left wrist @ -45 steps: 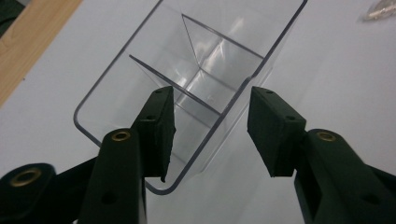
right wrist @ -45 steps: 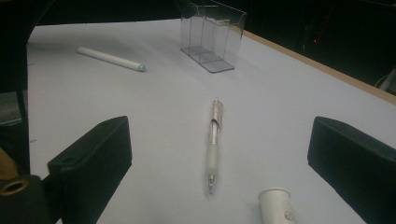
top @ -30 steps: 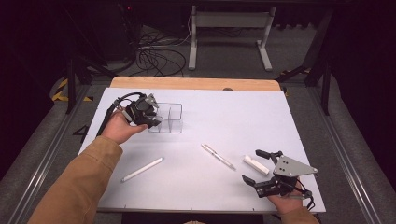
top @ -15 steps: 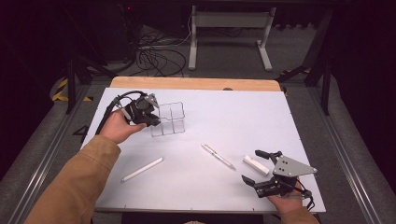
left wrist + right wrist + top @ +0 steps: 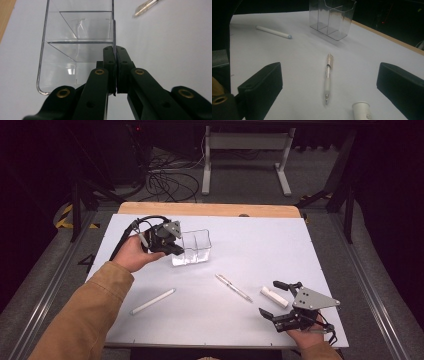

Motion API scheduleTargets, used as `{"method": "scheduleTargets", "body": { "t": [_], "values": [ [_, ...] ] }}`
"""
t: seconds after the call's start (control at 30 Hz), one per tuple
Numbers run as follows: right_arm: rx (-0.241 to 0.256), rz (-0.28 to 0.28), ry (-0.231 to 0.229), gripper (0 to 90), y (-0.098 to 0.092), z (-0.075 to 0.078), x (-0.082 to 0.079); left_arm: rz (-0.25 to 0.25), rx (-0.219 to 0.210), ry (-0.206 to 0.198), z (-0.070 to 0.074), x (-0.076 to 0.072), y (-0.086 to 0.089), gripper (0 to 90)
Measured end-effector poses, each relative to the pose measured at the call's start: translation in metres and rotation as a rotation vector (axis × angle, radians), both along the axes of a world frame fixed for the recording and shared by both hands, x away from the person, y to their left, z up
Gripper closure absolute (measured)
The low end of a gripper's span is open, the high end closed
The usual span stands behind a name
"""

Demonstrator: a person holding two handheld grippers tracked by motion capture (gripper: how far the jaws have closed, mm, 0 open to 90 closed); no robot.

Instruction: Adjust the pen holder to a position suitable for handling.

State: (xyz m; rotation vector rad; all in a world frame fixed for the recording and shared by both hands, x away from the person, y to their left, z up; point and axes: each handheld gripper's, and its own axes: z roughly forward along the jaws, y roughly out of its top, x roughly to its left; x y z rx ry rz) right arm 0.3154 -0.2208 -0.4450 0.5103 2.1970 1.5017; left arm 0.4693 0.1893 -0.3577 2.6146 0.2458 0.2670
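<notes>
A clear plastic holder [image 5: 194, 248] with compartments stands at the table's back left. My left gripper [image 5: 174, 251] is shut on its near side wall. In the left gripper view the jaws [image 5: 115, 53] pinch that thin clear wall of the holder [image 5: 75, 45]. Near the front right edge my right gripper [image 5: 270, 298] is open and holds nothing. Between its jaws [image 5: 329, 75] the right gripper view shows a clear pen [image 5: 328, 77] lying on the table, with a short white tube [image 5: 361, 110] close by and the holder [image 5: 332, 18] farther off.
The clear pen [image 5: 233, 287] lies at mid table, the short white tube [image 5: 274, 297] just beside my right gripper. A long white pen [image 5: 153, 301] lies at the front left. The table [image 5: 250, 235] is white with a wooden back edge; cables and a stand lie beyond.
My left gripper has shifted the clear holder a little to the right, still clamped on its wall. The right gripper and the loose pens have stayed put.
</notes>
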Motion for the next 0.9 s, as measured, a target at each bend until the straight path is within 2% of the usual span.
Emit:
{"method": "scheduleTargets", "body": {
  "t": [0.13,0.23,0.43,0.5,0.6,0.7,0.77,0.9],
  "values": [
    [0.003,0.003,-0.003,6.6,0.0,0.0,0.0,-0.082,-0.011,-0.022,-0.002,0.0,-0.015,88.2],
    [0.004,0.005,-0.002,6.6,-0.001,0.001,-0.001,-0.134,-0.015,-0.012,-0.006,0.003,-0.024,88.2],
    [0.006,0.008,-0.001,6.5,-0.001,0.001,-0.001,-0.186,0.005,-0.002,-0.018,0.009,-0.031,88.2],
    [0.004,0.01,-0.002,6.6,-0.001,0.0,-0.001,-0.196,0.027,0.005,-0.021,0.012,-0.032,88.2],
    [0.005,0.01,-0.002,6.6,-0.001,0.0,-0.001,-0.191,0.011,0.022,-0.023,0.016,-0.029,88.1],
    [0.004,0.01,-0.001,6.6,0.0,0.0,-0.001,-0.185,0.014,0.037,-0.023,0.017,-0.028,88.1],
    [0.003,0.01,0.0,6.6,0.0,0.0,-0.001,-0.163,0.008,0.052,-0.024,0.016,-0.028,88.1],
    [0.003,0.012,-0.001,6.6,0.0,0.0,-0.001,-0.152,0.011,0.06,-0.023,0.017,-0.028,88.0]
  ]
}}
